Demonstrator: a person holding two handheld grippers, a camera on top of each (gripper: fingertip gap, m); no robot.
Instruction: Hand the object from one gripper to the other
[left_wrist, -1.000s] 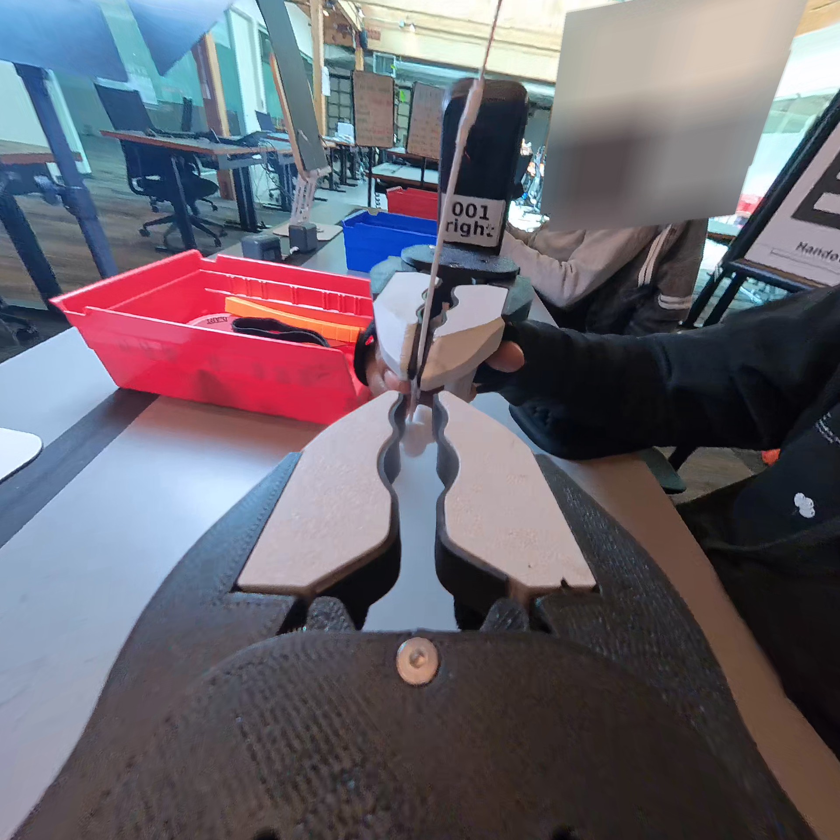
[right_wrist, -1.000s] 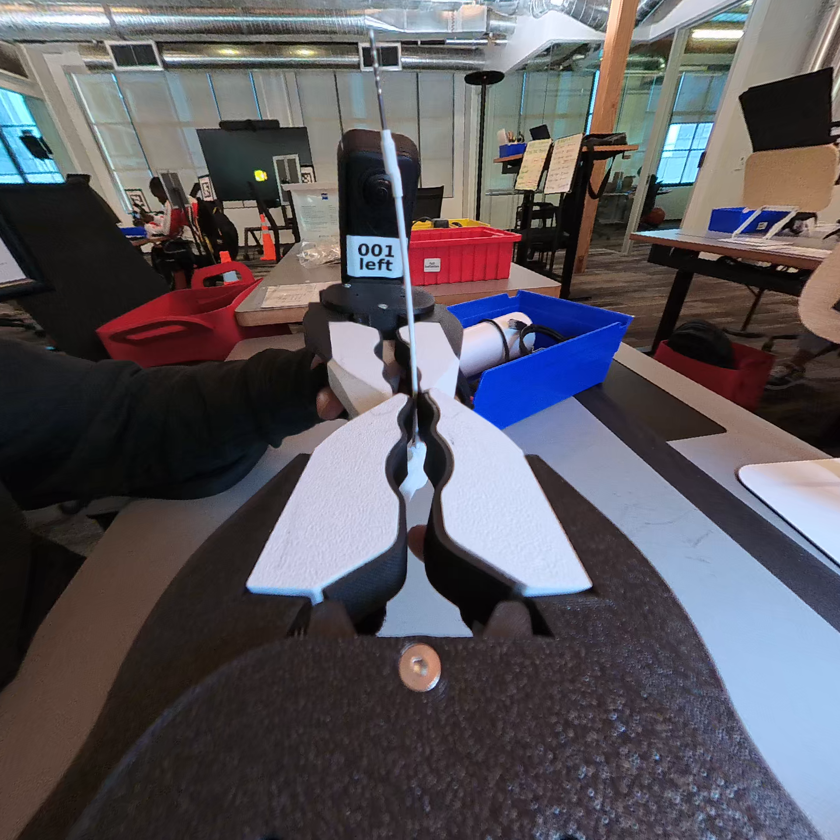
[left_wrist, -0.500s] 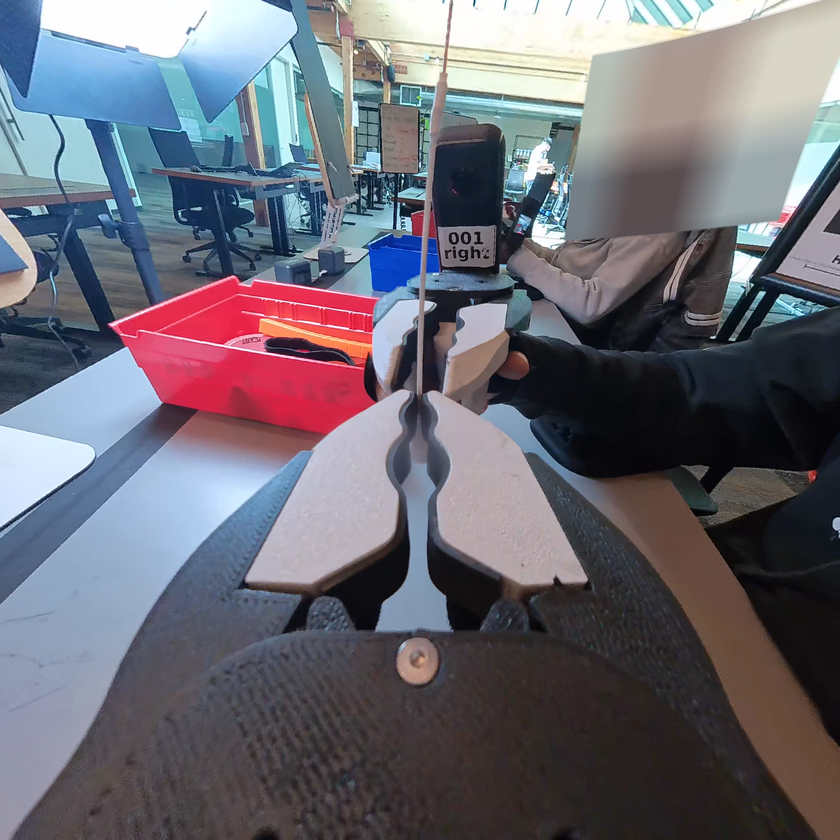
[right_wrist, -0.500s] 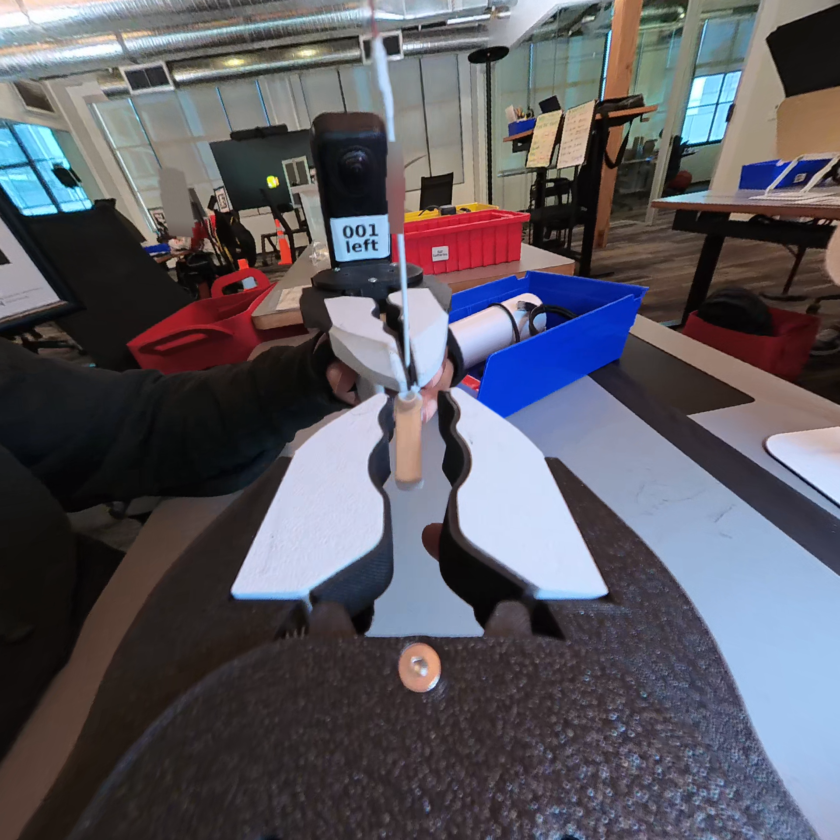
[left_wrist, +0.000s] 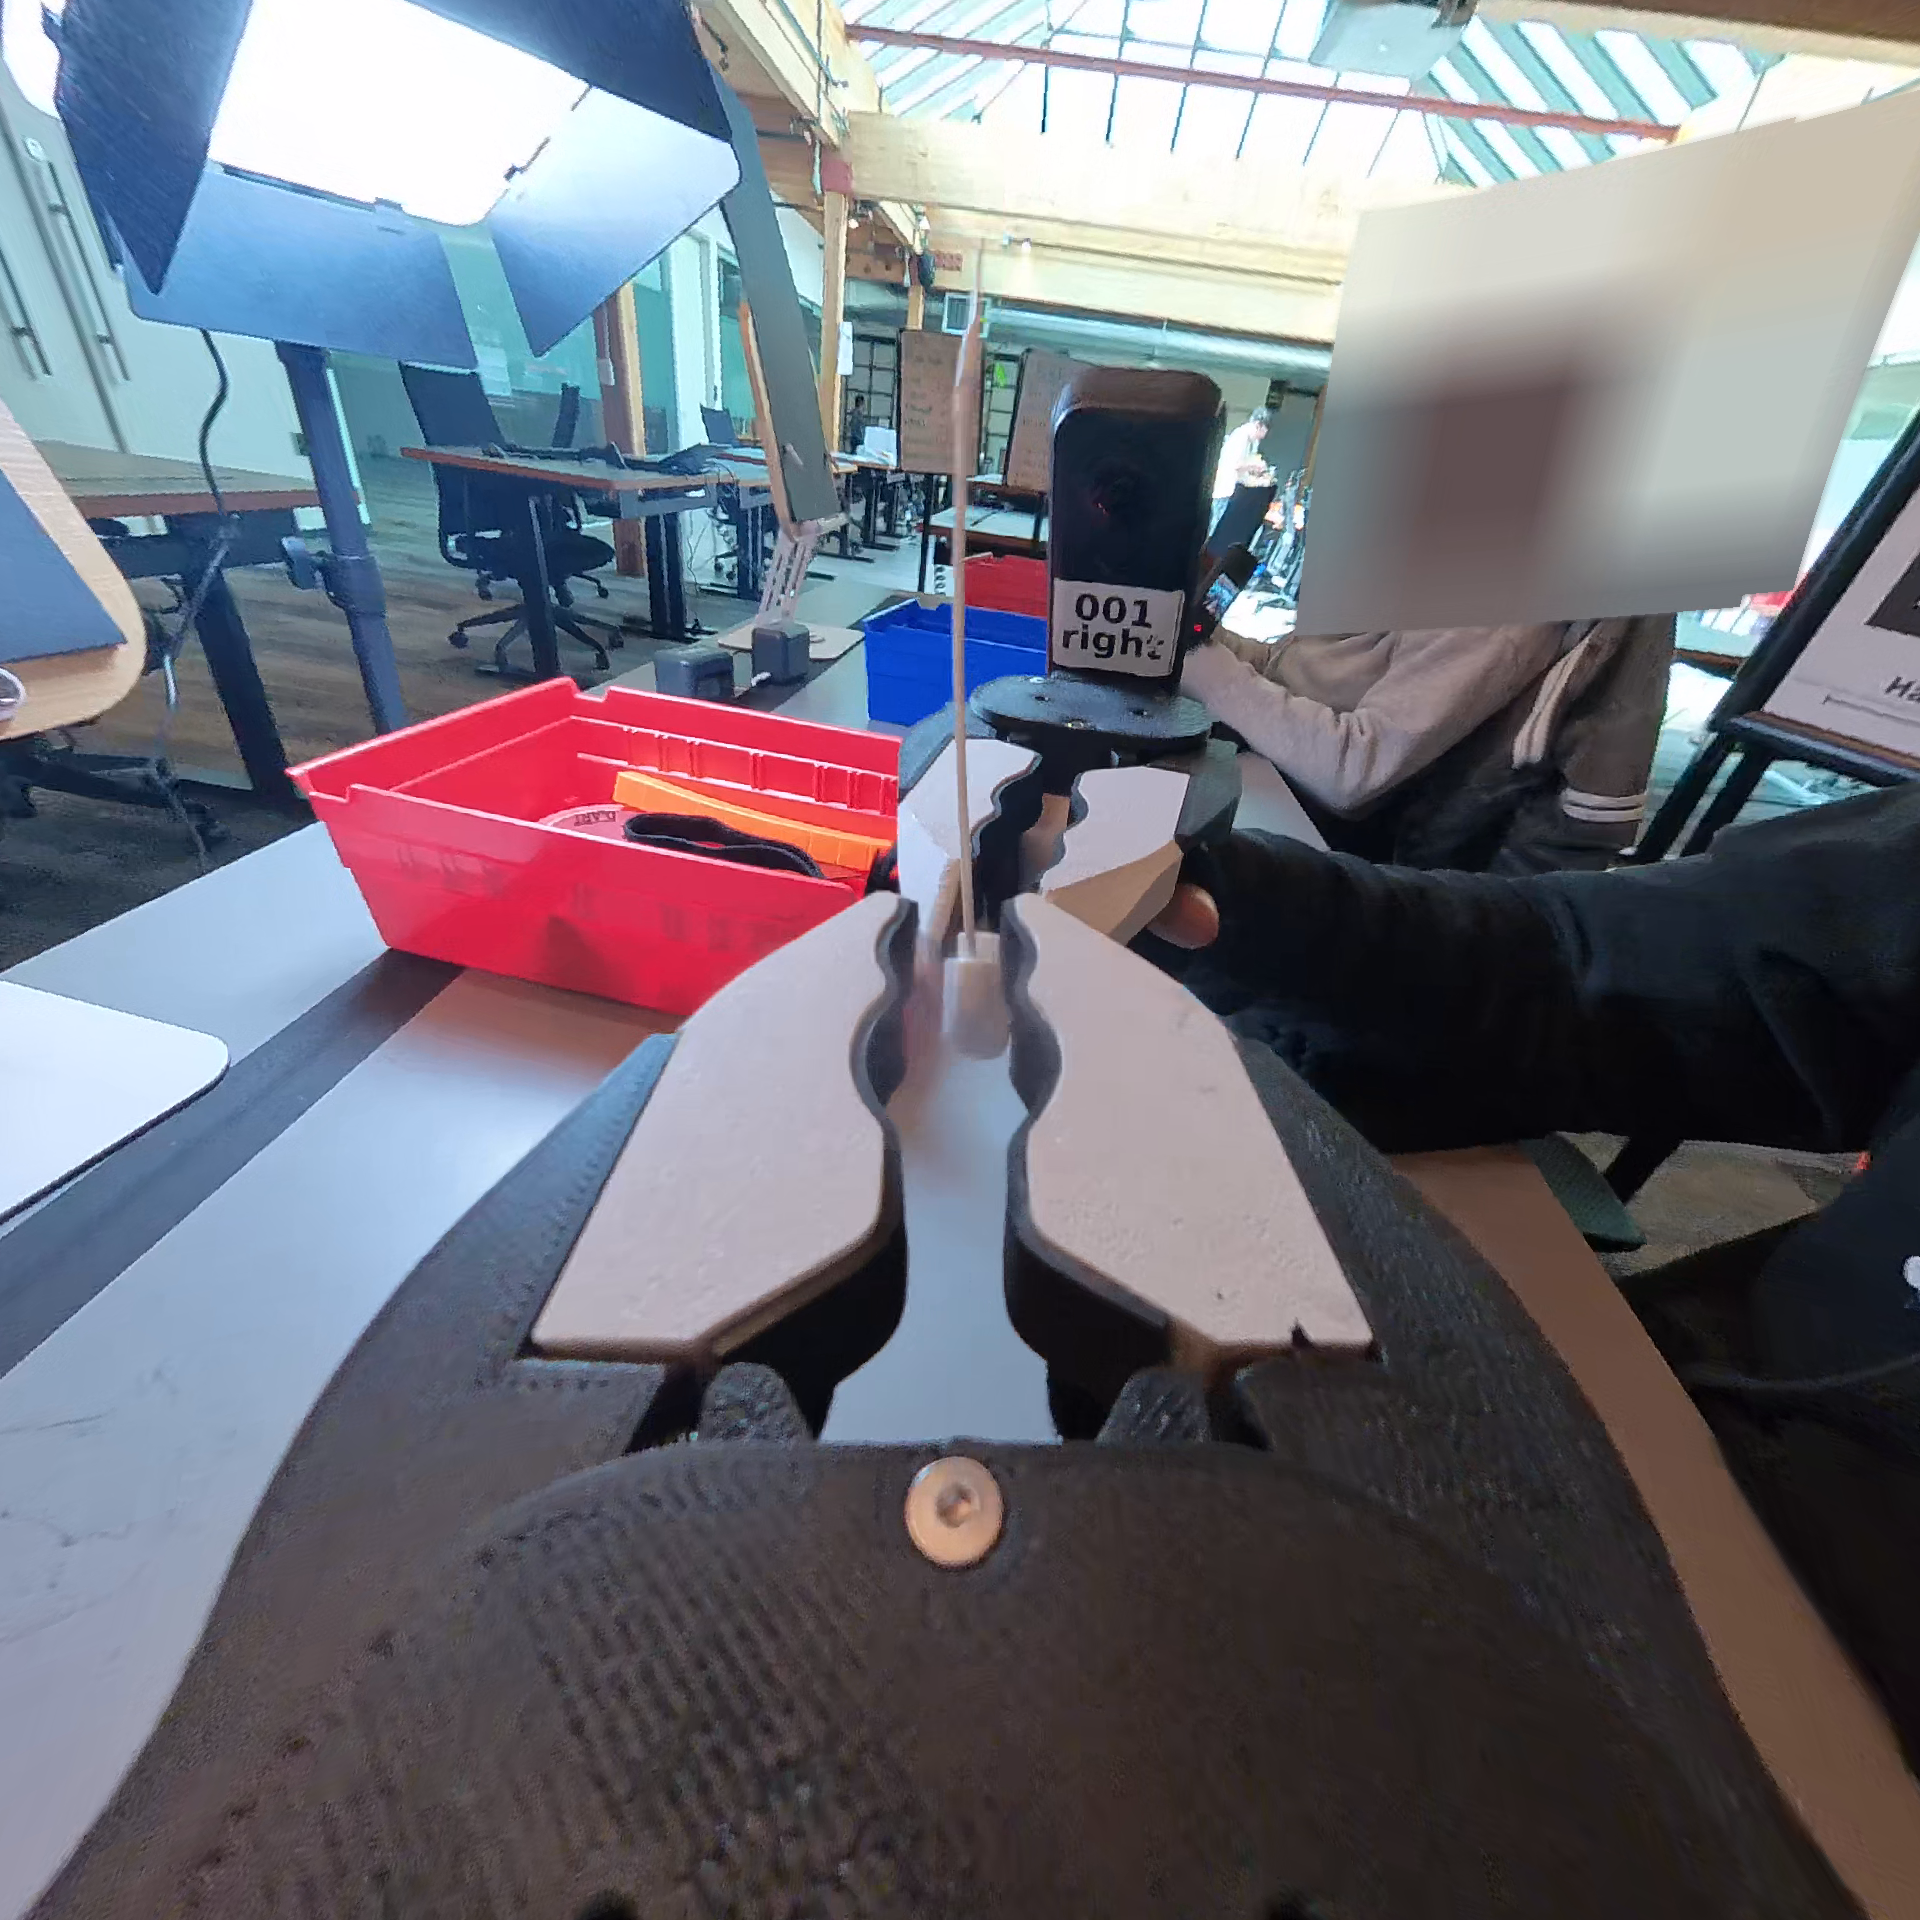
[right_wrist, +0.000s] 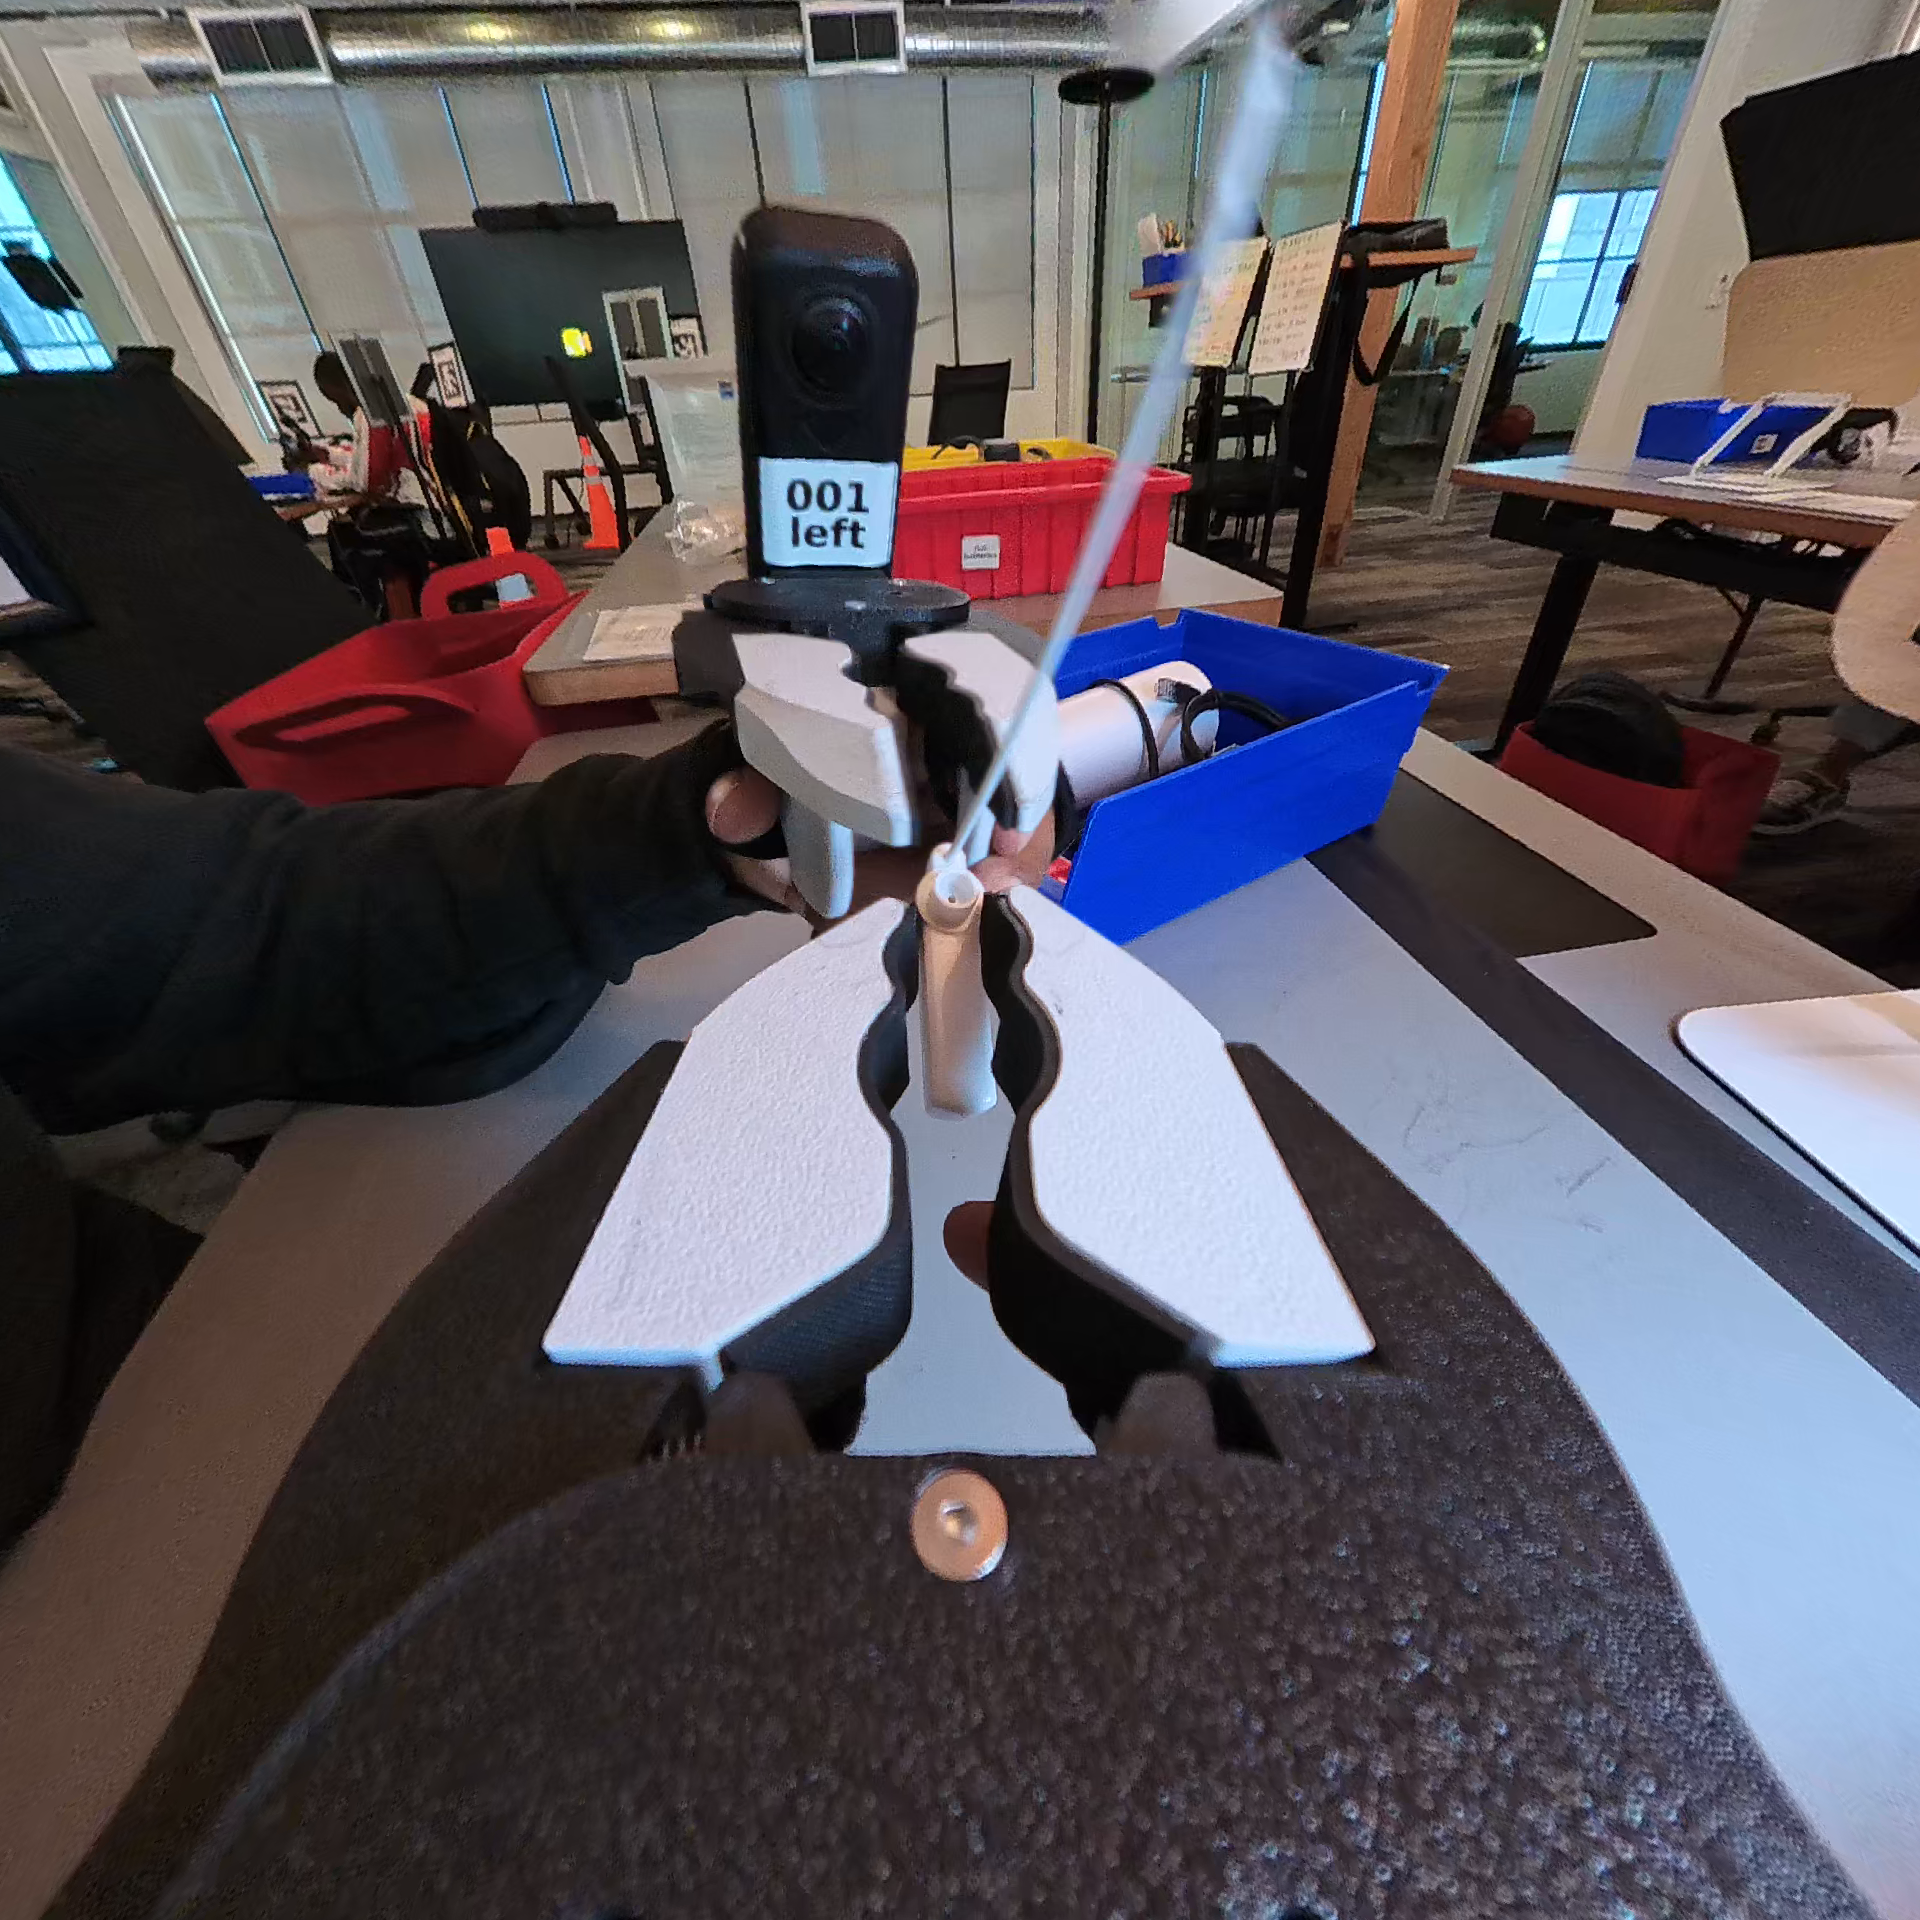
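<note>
The object is a thin pale stick with a short pale handle. My right gripper is shut on the handle, and the stick leans up to the right, its top blurred. My left gripper faces it just beyond, jaws apart and off the stick. In the left wrist view the left gripper is open. The blurred handle shows in its gap without touching the pads. The stick rises in front of the right gripper. Both grippers are above the grey table.
A red bin with an orange piece and a black strap stands left of the grippers. A blue bin with a white roll and cables stands behind the left gripper. A white pad lies at the table edge. A seated person's sleeve is behind. Less than 4 cm separates the two grippers' tips.
The left gripper, shut on the thin stick half a second ago, has opened. The right gripper has closed on the handle. The stick has tipped to the right in the right wrist view.
</note>
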